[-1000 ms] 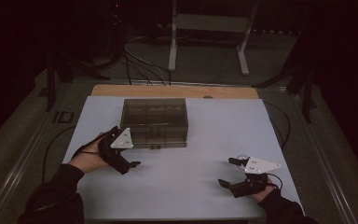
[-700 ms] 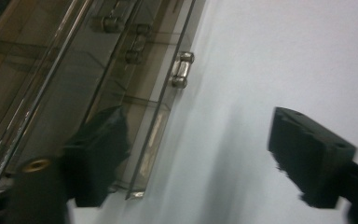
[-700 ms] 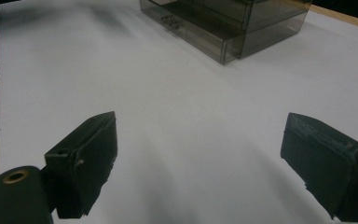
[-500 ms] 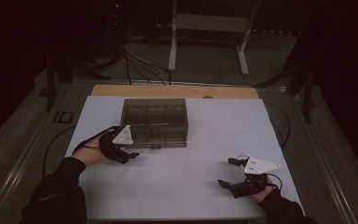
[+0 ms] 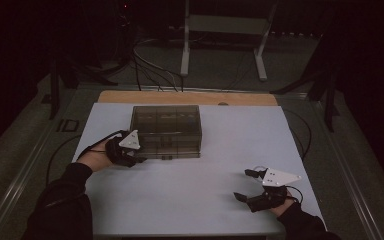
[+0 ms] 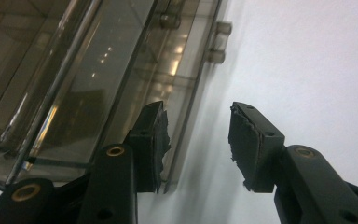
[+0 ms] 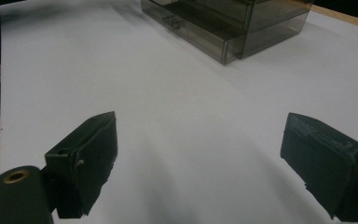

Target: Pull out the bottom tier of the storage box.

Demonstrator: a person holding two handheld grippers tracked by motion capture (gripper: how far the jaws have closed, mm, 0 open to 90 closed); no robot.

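The left gripper [image 6: 198, 135] sat with its jaws parted and nothing between them. One of its pads [image 6: 161, 135] lay against, or just shy of, the lower front edge of the smoky transparent box [image 6: 88, 70]; contact could not be told for sure. The other pad [image 6: 242, 140] hung over bare white table [image 6: 317, 60], apart from the box. Farther ahead of the jaws, along that same front edge, two small hinge-like lugs [image 6: 219, 42] stuck out from the box.

In the high view the left gripper [image 5: 139, 159] was at the box's [image 5: 166, 127] near left corner, the hand [image 5: 96, 159] behind it resting on the white table [image 5: 195, 190] and a dark sleeve [image 5: 62, 200] trailing back toward the person.

The right gripper [image 7: 198, 163] was spread wide, released, grasping nothing, with only white table [image 7: 168, 116] between its pads. Well ahead of it, and off toward its far side, stood the box [image 7: 233, 28], its stacked drawer fronts facing the gripper.

In the high view the right gripper [image 5: 244, 185] rested low near the table's near edge, well apart from the box and from the left gripper. Beyond the table's far side ran a strip of wood [image 5: 187, 97].
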